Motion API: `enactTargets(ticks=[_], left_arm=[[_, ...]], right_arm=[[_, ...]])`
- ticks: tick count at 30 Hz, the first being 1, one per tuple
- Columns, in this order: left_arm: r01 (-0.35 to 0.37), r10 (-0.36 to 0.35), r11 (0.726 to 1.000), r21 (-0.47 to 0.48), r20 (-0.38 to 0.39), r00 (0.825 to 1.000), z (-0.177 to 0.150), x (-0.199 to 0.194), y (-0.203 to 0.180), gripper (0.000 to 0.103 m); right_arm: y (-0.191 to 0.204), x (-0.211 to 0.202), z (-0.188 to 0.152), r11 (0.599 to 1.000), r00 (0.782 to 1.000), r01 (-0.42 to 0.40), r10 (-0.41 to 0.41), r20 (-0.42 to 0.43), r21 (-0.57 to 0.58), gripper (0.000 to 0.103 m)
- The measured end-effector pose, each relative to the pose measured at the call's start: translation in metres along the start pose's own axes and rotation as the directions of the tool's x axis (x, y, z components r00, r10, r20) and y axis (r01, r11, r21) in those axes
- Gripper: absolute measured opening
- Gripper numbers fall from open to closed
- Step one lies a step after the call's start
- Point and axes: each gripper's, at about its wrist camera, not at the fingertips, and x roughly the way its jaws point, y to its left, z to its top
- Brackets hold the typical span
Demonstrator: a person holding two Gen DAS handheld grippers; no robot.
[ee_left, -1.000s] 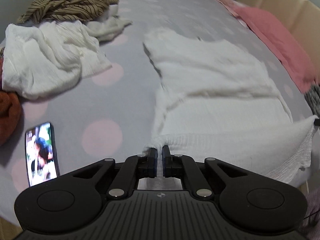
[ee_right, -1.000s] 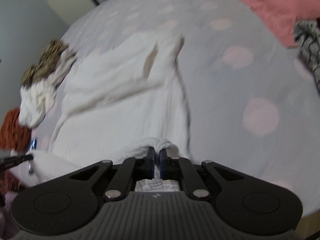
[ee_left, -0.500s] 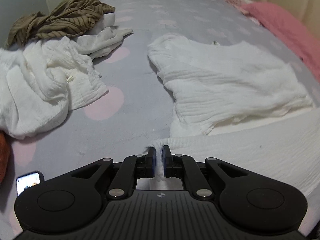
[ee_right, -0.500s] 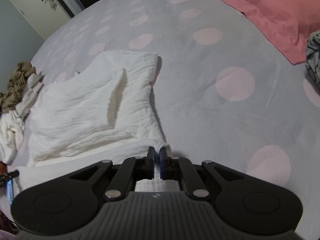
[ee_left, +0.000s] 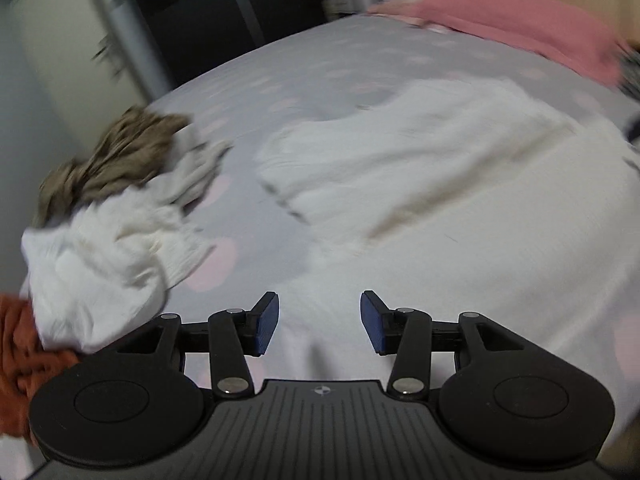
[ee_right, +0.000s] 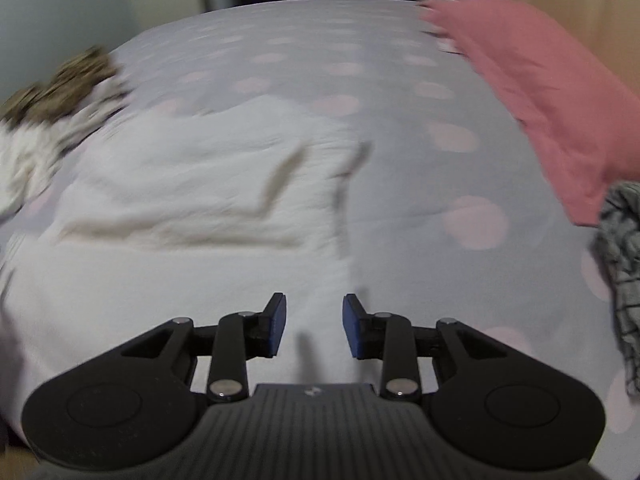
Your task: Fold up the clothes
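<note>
A white crinkled garment lies spread on the grey, pink-dotted bed, its far part folded over the near part. My left gripper hovers over the garment's near left edge. Its jaws are opening, and the blue pads stand apart without pressing on any cloth. In the right wrist view the same garment fills the left half. My right gripper is over its near right corner with its jaws also opening, and nothing is pinched between them. Both views are blurred by motion.
A heap of white clothes, a brown striped garment and an orange cloth lie at the left. A pink pillow and a grey checked cloth lie at the right. A dark doorway stands behind the bed.
Both grippers were shut on the garment's near hem and have let go, their jaws now apart. Both views have swung and rolled, and the phone is out of the left view.
</note>
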Motion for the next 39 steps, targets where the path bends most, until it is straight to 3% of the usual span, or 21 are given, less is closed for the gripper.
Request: enactTargets(ticks=[4,8,12,16,20,22,27,32,34,36,38,39], left_arm=[[0.068,-0.069,0.982,0.174,0.001,0.998,-0.019,-0.009,-0.041,0.044],[0.115,-0.126,0.938,0.328,0.011,0.992,-0.033,-0.014,-0.082,0.045],[0.11,-0.128,0.879,0.463,0.008,0.992,-0.047,-0.013,-0.116,0.048],[0.048,-0.087,0.821,0.569,0.042,0.995,-0.057,-0.01,-0.139,0.055],[0.032,-0.072,0.776,0.63,0.038,0.997,-0.063,0.003,-0.148,0.056],[0.008,-0.067,0.744,0.669,0.063,0.996,-0.067,0.006,-0.152,0.057],[-0.042,-0.048,0.694,0.719,0.104,0.993,-0.073,0.015,-0.159,0.058],[-0.109,-0.025,0.625,0.773,0.16,0.987,-0.073,0.024,-0.176,0.057],[-0.128,-0.027,0.604,0.787,0.181,0.983,-0.072,0.024,-0.183,0.056],[-0.123,-0.052,0.602,0.789,0.193,0.98,-0.072,0.022,-0.188,0.056],[-0.102,-0.086,0.611,0.785,0.193,0.977,-0.071,0.02,-0.191,0.056],[-0.1,-0.092,0.613,0.784,0.197,0.976,-0.071,0.02,-0.193,0.056]], right_arm=[[0.031,-0.001,-0.025,0.992,0.995,-0.089,0.085,-0.044,-0.086,0.035],[0.069,0.002,-0.046,0.956,0.985,-0.16,0.141,-0.095,-0.247,0.035],[0.108,0.0,-0.064,0.871,0.976,-0.213,0.175,-0.126,-0.442,0.037],[0.129,-0.002,-0.075,0.796,0.973,-0.232,0.186,-0.139,-0.559,0.043],[0.137,0.002,-0.083,0.742,0.972,-0.233,0.17,-0.159,-0.629,0.044],[0.143,0.006,-0.088,0.709,0.975,-0.221,0.149,-0.164,-0.67,0.045],[0.151,0.014,-0.098,0.64,0.984,-0.178,0.104,-0.146,-0.747,0.044],[0.16,0.015,-0.106,0.531,0.995,-0.103,0.067,-0.08,-0.841,0.043],[0.164,0.015,-0.109,0.479,0.996,-0.089,0.067,-0.065,-0.873,0.031],[0.167,0.015,-0.11,0.452,0.996,-0.078,0.066,-0.053,-0.889,0.006],[0.167,0.012,-0.103,0.466,0.998,-0.037,0.06,-0.01,-0.884,0.005],[0.164,0.01,-0.094,0.505,0.998,-0.027,0.069,0.009,-0.863,0.004]])
